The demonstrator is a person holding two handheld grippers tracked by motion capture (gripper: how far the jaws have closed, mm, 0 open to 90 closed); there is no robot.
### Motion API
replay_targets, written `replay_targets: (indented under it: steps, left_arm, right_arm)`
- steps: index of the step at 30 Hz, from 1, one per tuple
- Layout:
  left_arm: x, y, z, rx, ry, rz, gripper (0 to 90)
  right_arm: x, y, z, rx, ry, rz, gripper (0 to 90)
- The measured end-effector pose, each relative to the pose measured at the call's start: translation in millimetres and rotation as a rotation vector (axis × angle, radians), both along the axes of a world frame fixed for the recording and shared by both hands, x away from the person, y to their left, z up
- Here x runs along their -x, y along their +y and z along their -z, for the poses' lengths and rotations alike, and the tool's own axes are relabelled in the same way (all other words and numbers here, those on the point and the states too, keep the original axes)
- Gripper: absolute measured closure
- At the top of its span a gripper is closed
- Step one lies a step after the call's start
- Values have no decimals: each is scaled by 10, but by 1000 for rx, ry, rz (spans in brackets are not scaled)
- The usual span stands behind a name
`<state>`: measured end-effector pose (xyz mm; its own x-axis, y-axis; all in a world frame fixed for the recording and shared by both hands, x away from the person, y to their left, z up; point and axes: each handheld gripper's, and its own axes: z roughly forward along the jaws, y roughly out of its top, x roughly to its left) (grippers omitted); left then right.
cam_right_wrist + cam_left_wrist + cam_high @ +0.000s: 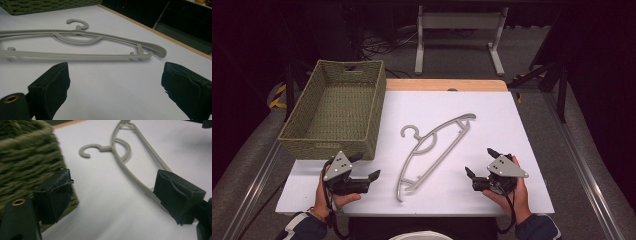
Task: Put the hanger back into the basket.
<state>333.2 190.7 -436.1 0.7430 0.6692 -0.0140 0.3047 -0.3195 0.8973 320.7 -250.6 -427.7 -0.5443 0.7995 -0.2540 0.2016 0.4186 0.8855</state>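
Hanger (434, 150): grey plastic, lying flat on the white table (512, 130), hook end pointing toward the basket (337, 107). Likely light, stiff and somewhat slick; the straight lower bar looks the best place to pinch. Left gripper (364, 167), nearest the person, sits just left of the hanger's near end, jaws wide apart, holding nothing. Right gripper (479, 162) sits right of the hanger, apart from it, jaws equally spread and empty. Basket stands beyond, left of the hanger.

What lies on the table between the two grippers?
The grey hanger lies flat between the left gripper and the right gripper, touching neither; the high view shows this.
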Motion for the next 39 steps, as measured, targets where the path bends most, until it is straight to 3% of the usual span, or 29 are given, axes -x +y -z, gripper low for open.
replay_targets:
  steps: [3,4,6,11,12,15,17,20,23,26,33,38,39]
  left_arm:
    - [-19,-100,23,-12,15,27,197]
    - [-46,-233,33,-47,20,41,203]
    - [-65,-306,36,-59,26,49,235]
    - [-210,-631,37,-144,66,79,281]
    - [-296,-763,37,-185,86,75,304]
    - [-366,-833,29,-205,90,78,324]
    - [-479,-949,32,-235,133,51,336]
    - [-620,-1034,57,-230,180,36,358]
    - [-682,-1088,88,-247,184,31,365]
    - [-790,-1173,160,-272,224,38,430]
    - [-878,-1223,179,-287,278,24,546]
    - [-1006,-1338,59,-402,364,38,607]
    - [-1006,-1338,59,-402,364,38,628]
  right_arm:
    - [-5,1,1,0,1,-1,86]
    - [-13,2,5,4,6,-1,86]
    - [-17,6,7,6,7,-1,86]
    - [-13,21,10,13,9,-6,86]
    - [-13,18,11,12,11,-6,86]
    - [-14,14,14,14,17,-6,87]
    - [-18,13,24,15,27,-12,88]
    - [-12,26,30,20,31,-22,89]
    - [-10,29,27,22,28,-25,90]
    - [-16,24,30,22,36,-25,91]
    - [-21,36,46,34,51,-39,93]
    - [-32,63,82,56,71,-50,94]
    - [-32,63,82,56,71,-50,94]
